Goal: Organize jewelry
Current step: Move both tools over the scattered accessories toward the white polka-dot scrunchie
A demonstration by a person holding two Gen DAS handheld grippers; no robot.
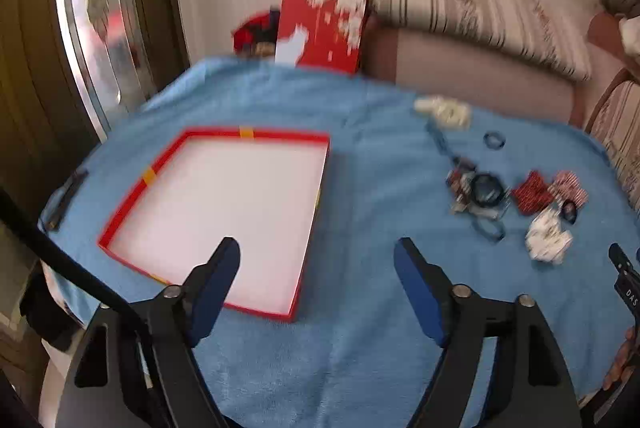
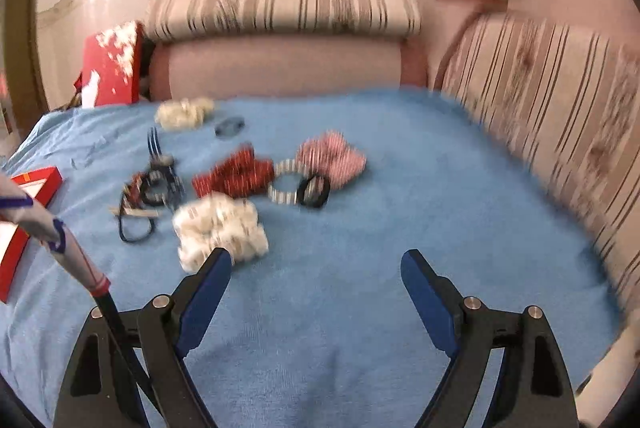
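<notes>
Tray (image 1: 120,224) sits empty at frame left; both claws, left gripper (image 1: 316,264) and right gripper (image 2: 316,276), gape empty, so grab one white scrunchie (image 2: 220,228) cleanly.

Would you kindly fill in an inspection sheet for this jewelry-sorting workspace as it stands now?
Surface: blue towel covering the table.
Job's things: red tray with white floor, nothing seen inside; jewelry pile; red scrunchie, pink scrunchie, two cream scrunchies, black band.
Clutter: dark slim item at the towel's left edge, too blurred to identify.
Grippers: left hand-held gripper open, empty; right hand-held gripper open, empty.
Cables: black cable beside the left gripper.
Surroundings: striped sofa, red box behind the table.
</notes>
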